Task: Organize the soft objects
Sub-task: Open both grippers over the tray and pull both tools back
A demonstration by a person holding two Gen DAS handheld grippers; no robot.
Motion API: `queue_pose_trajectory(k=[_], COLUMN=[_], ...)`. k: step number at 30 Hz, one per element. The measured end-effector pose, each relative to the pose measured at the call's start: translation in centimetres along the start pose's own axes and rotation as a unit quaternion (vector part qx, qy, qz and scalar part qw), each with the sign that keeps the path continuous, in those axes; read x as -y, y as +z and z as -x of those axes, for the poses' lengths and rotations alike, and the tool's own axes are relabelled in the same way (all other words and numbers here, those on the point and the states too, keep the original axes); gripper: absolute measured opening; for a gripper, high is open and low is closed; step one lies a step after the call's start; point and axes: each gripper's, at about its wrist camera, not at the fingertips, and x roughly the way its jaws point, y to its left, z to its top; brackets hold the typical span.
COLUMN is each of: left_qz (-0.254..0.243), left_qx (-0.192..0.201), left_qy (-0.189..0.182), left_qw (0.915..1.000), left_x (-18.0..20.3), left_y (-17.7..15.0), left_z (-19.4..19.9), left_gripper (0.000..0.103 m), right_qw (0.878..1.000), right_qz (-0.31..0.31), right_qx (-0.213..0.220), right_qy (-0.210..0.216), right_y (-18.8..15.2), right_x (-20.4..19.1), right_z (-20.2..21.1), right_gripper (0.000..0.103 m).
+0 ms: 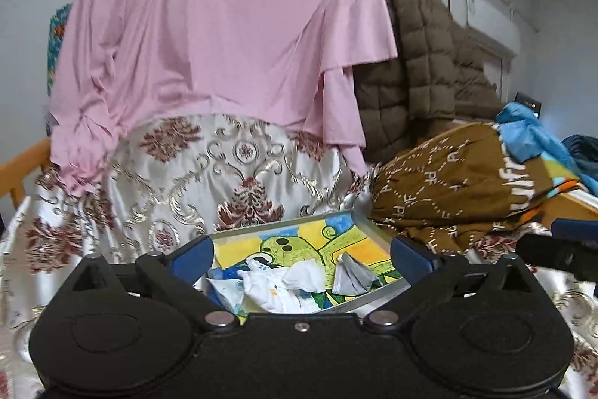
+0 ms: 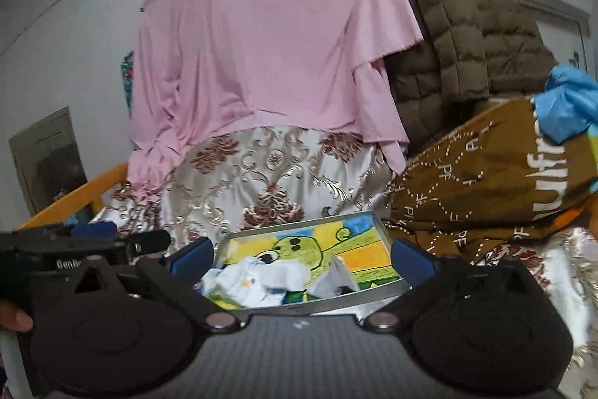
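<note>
A shallow metal tray (image 1: 280, 222) (image 2: 299, 224) lined with a bright cartoon drawing sits on a floral satin cover (image 1: 179, 182) (image 2: 261, 171). Crumpled small white garments (image 1: 284, 281) (image 2: 258, 281) and a grey piece (image 1: 351, 273) (image 2: 332, 283) lie in its near part. My left gripper (image 1: 304, 255) hangs open above the tray's near edge, nothing between its blue fingers (image 1: 200, 251). My right gripper (image 2: 302, 258) is likewise open and holds nothing. The left gripper (image 2: 86, 242) shows at the right wrist view's left edge, and part of the right gripper (image 1: 560, 245) at the left wrist view's right edge.
A pink cloth (image 1: 224, 25) (image 2: 273, 36) hangs behind the tray, a brown quilted jacket (image 1: 418, 62) (image 2: 459, 25) to its right. A brown lettered fabric (image 1: 448, 189) (image 2: 486, 182) and blue cloth (image 1: 523, 126) (image 2: 572, 100) are heaped right. A wooden rail (image 2: 74, 197) runs left.
</note>
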Motion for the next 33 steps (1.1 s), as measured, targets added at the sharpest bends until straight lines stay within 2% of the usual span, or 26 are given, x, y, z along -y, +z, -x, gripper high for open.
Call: queue_pose_trajectory(k=[8, 15, 25, 33], left_qz=[-0.008, 0.006, 0.006, 0.005], left_qx=[0.017, 0.013, -0.032, -0.071], left_qy=[0.001, 0.004, 0.002, 0.005], left_qw=[0.9998, 0.9999, 0.9995, 0.9975], left_x=[0.3, -0.2, -0.2, -0.3], left_y=[-1.6, -3.9, -8.1, -11.6], left_z=[7.2, 10.8, 12.4, 12.2], left_gripper=[0.102, 0.102, 0.102, 0.102], right_qw=[0.999, 0.996, 0.997, 0.998], right_qz=[0.044, 0.076, 0.073, 0.038], right_qx=[0.032, 0.044, 0.015, -0.035], right_qy=[0.004, 0.0, -0.007, -0.023], right_y=[-2.3, -4.5, -9.1, -12.8], right_x=[-4.3, -7.1, -8.4, -7.7], right_z=[7.2, 11.1, 13.1, 12.8], right_gripper=[0.103, 0.103, 0.103, 0.103])
